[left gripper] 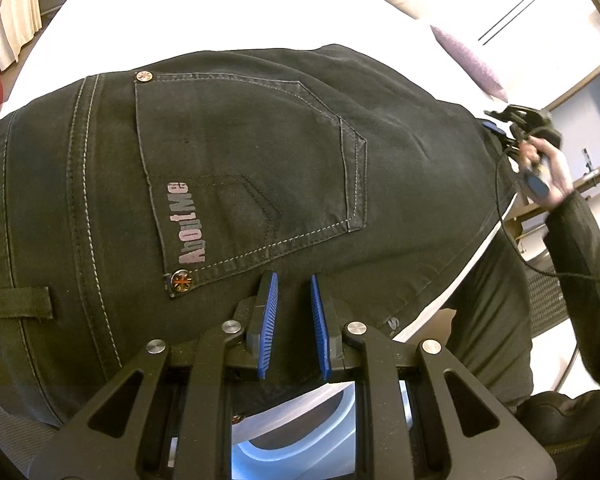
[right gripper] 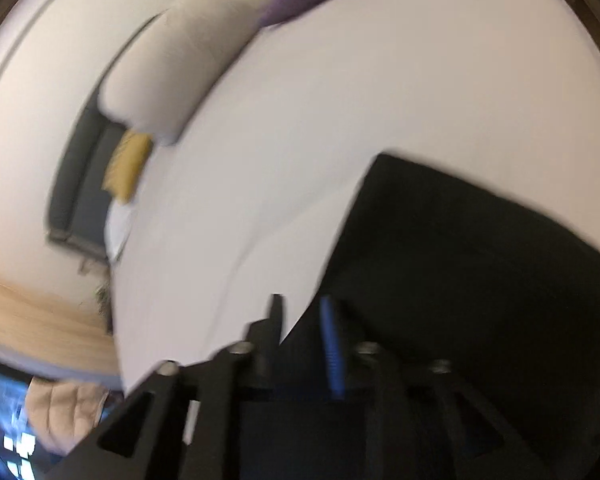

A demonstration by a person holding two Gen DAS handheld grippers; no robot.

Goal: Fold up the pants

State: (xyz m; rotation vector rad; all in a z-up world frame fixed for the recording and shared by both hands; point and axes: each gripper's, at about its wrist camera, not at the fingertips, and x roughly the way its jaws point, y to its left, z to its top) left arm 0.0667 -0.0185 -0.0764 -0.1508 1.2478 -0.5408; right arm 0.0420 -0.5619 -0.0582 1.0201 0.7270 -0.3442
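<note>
Dark jeans [left gripper: 260, 152] lie folded on a white bed [left gripper: 220, 8], back pocket with "AboutMe" lettering [left gripper: 192, 224] facing up. My left gripper [left gripper: 294, 280] hovers over the waistband edge near me, its blue pads apart and nothing between them. My right gripper shows in the left wrist view [left gripper: 496, 128] at the jeans' far right edge, held in a hand. In the blurred right wrist view, the right gripper [right gripper: 302, 304] sits at the edge of the dark jeans [right gripper: 460, 260], fingers apart; whether cloth lies between them is unclear.
A purple pillow [left gripper: 468, 60] and a white pillow [right gripper: 172, 76] lie at the head of the bed. The person's dark sleeve [left gripper: 580, 280] reaches in from the right. A yellow item [right gripper: 126, 168] and wooden floor [right gripper: 40, 312] are beside the bed.
</note>
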